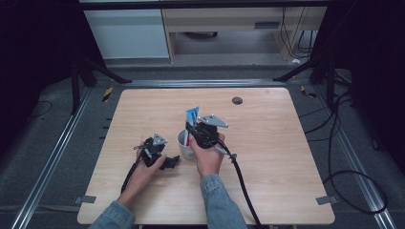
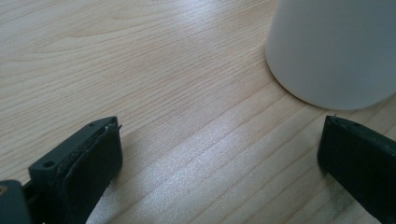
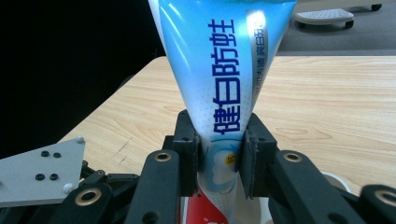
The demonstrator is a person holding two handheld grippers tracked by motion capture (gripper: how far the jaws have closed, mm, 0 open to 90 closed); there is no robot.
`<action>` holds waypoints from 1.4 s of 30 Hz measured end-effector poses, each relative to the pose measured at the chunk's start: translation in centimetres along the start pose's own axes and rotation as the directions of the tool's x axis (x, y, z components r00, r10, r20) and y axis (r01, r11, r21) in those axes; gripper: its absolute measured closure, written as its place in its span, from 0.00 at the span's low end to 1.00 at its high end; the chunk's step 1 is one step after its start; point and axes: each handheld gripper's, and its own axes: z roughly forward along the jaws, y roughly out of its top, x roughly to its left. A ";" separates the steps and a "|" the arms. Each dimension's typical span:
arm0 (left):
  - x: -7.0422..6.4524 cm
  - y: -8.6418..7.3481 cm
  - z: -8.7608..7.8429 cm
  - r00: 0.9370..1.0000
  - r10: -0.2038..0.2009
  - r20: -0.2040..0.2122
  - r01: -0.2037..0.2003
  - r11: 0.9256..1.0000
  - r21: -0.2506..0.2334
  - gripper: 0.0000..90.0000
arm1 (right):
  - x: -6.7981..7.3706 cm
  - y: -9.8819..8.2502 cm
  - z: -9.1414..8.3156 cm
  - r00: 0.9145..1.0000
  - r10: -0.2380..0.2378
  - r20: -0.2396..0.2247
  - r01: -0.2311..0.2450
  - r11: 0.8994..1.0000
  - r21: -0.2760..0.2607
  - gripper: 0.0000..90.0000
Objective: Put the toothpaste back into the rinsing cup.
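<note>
A: What is happening at the white cup (image 1: 185, 143)?

B: The right gripper (image 3: 219, 156) is pinching a blue toothpaste tube (image 3: 222, 79) between its two pads, low on the tube's body. The tube is standing upright, with its lower end pointing down into the cup.

A: And the other hand?

B: The left gripper (image 1: 168, 162) is resting low on the wooden table (image 1: 267, 157), just beside the cup. Its jaws are standing wide apart with nothing between them; the cup wall (image 2: 334, 51) is sitting just past one tip.

A: What is likely to go wrong?

B: I'm thinking the cup is the weak spot. Nothing is gripping it, so if the tube is pressing against the rim or wall while going down, the cup may be sliding or tipping. The tube is soft, too; the pads are squeezing a narrow strip of it, so it may be bending or slipping sideways.

A: Anything else?

B: If the jaws are opening while the tube is leaning, its tall flat end may be pulling it over the rim.
</note>
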 end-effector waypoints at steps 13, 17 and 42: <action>0.0 0.0 0.0 1.000 -0.001 -0.001 0.001 1.000 0.000 0.00 | -0.4 0.2 -0.3 1.000 -0.016 0.007 0.016 1.000 0.016 0.76; 0.0 0.0 0.0 1.000 -0.001 -0.001 0.001 1.000 0.000 0.00 | -0.5 0.3 -0.4 1.000 -0.022 0.007 0.022 1.000 0.020 0.75; 0.0 0.0 0.0 1.000 -0.001 -0.003 0.001 1.000 0.000 0.00 | -0.9 0.4 -0.8 0.999 -0.031 0.016 0.030 0.999 0.032 0.70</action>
